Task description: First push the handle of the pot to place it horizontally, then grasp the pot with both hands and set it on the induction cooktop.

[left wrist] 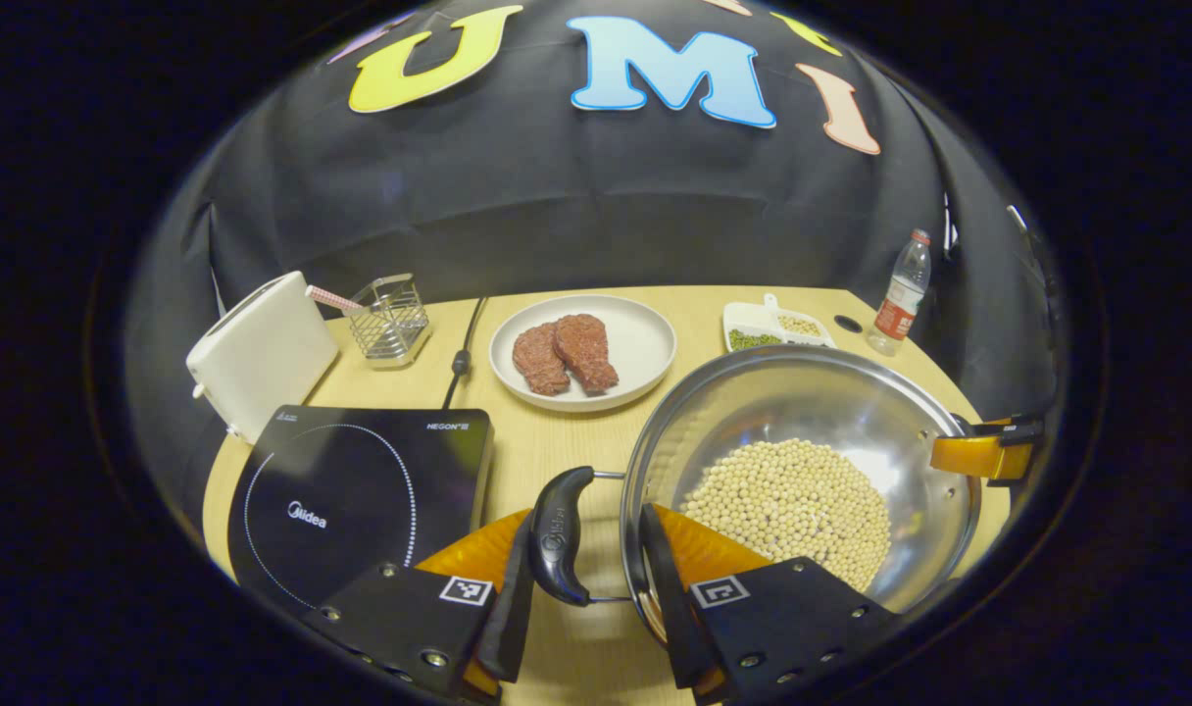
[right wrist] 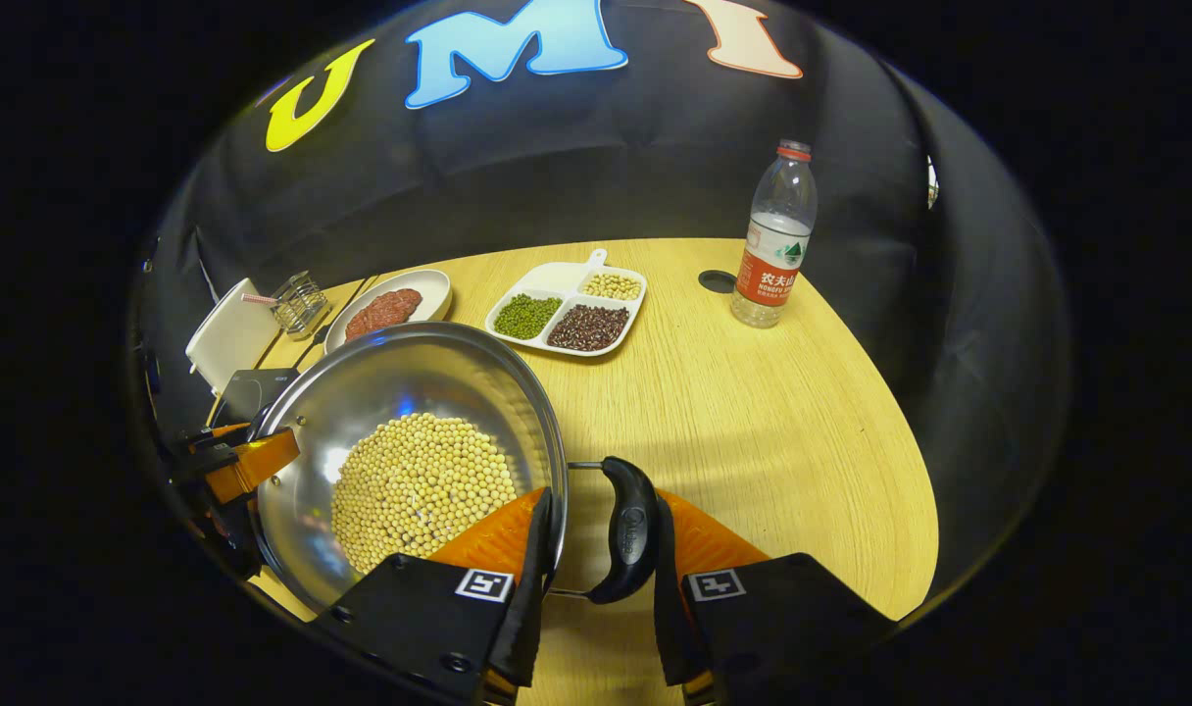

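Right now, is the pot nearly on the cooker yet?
Not yet. Both handles already lie flat. The left gripper brackets one pot handle and the right gripper brackets the other; neither clearly pinches it. The pot of beans sits on the table beside the induction cooktop. Gripping, lifting and setting down remain.

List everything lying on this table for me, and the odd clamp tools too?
Pot: one, shiny steel, near edge of table, beside the cooktop.
Beans: a heap, pale yellow, inside the pot.
Pot handles: two, black, one on each side.
Cooktop: one, black, left of the pot.
Plate: one, white, holding two reddish-brown meat pieces.
Divided tray: one, white; green, dark and pale beans.
Bottle: one, clear, red label, far right.
Wire basket: one, metal, back left.
White appliance: one, behind the cooktop.
Table: one, light wood.
Left gripper: around one handle.
Right gripper: around the other handle.
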